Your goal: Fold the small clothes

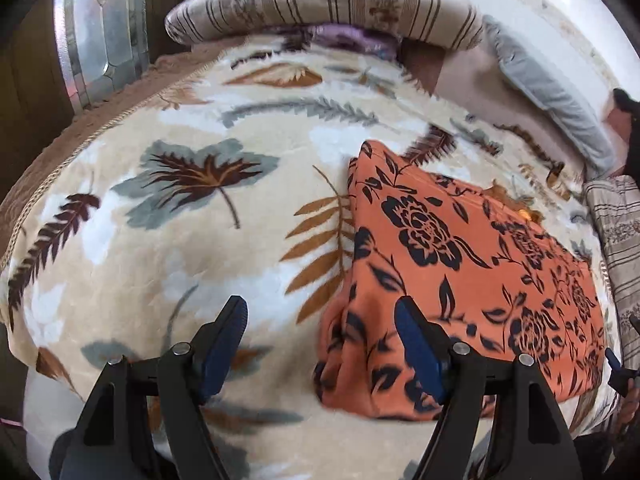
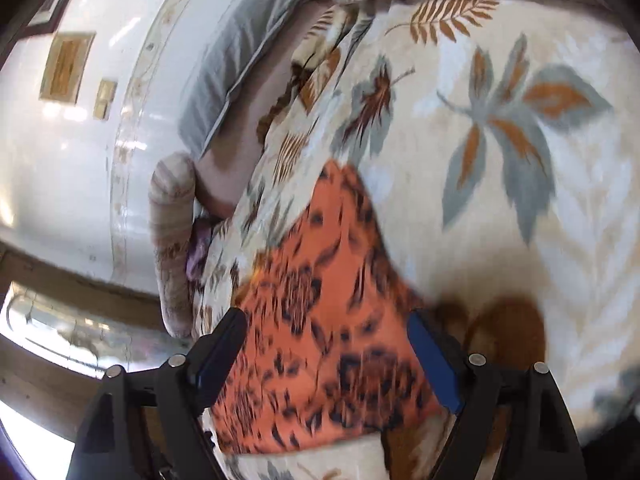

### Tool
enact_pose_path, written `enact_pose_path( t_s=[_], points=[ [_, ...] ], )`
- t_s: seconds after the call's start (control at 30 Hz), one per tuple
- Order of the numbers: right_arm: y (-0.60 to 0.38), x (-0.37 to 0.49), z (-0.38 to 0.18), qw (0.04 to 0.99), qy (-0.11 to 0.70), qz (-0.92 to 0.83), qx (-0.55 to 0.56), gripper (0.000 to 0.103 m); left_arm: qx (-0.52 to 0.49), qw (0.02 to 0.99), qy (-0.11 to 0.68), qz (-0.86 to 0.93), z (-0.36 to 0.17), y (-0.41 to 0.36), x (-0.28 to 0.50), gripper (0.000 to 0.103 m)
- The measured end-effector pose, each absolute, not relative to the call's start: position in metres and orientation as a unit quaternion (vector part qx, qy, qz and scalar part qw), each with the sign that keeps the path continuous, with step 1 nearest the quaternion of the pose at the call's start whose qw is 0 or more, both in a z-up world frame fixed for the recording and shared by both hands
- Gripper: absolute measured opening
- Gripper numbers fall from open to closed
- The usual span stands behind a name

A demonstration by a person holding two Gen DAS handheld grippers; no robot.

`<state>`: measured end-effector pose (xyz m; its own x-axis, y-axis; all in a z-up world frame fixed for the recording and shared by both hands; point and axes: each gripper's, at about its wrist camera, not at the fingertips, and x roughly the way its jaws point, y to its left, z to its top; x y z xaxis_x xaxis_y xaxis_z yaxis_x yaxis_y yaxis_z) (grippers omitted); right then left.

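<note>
An orange garment with a black flower print (image 1: 460,264) lies folded flat on the leaf-patterned blanket (image 1: 200,220). My left gripper (image 1: 320,316) hovers open above the garment's near left corner; one blue-padded finger (image 1: 416,352) is over the cloth, the other over the blanket, and nothing is between them. In the right wrist view the same garment (image 2: 332,320) lies blurred below my right gripper (image 2: 328,328), which is open above it with its pads apart from the cloth. The tip of the right gripper (image 1: 618,368) shows at the garment's right edge in the left wrist view.
A striped bolster (image 1: 320,12) runs along the far edge of the bed, with a grey pillow (image 1: 548,96) and a purple cloth (image 1: 352,38) beside it. Another striped cushion (image 1: 616,240) lies to the right. White tiled floor (image 2: 60,160) lies beyond the bed.
</note>
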<state>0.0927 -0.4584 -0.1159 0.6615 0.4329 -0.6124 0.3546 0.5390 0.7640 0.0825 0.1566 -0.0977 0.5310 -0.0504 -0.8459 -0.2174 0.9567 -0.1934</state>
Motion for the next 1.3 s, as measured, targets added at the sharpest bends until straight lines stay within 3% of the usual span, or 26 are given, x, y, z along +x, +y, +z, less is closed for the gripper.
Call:
enact_pose_path(
  t_s=[0.13, 0.4, 0.6, 0.8, 1.3],
  points=[
    [-0.461, 0.090, -0.116, 0.764, 0.406, 0.017, 0.502, 0.085, -0.126, 0.866, 0.483, 0.037, -0.091, 0.142, 0.087, 0.076],
    [-0.421, 0.044, -0.084, 0.803, 0.390, 0.074, 0.445, 0.085, -0.097, 0.886, 0.453, 0.016, -0.078, 0.118, 0.052, 0.077],
    [-0.404, 0.061, -0.090, 0.802, 0.395, 0.093, 0.439, 0.085, -0.085, 0.884, 0.460, 0.015, -0.089, 0.115, 0.062, 0.077],
    [-0.412, 0.060, -0.131, 0.777, 0.431, 0.055, 0.455, 0.085, -0.078, 0.849, 0.522, 0.036, -0.132, 0.128, 0.073, 0.077],
    [-0.395, 0.127, -0.088, 0.791, 0.428, 0.118, 0.421, 0.085, -0.080, 0.874, 0.478, 0.037, -0.094, 0.116, 0.087, 0.077]
  ],
)
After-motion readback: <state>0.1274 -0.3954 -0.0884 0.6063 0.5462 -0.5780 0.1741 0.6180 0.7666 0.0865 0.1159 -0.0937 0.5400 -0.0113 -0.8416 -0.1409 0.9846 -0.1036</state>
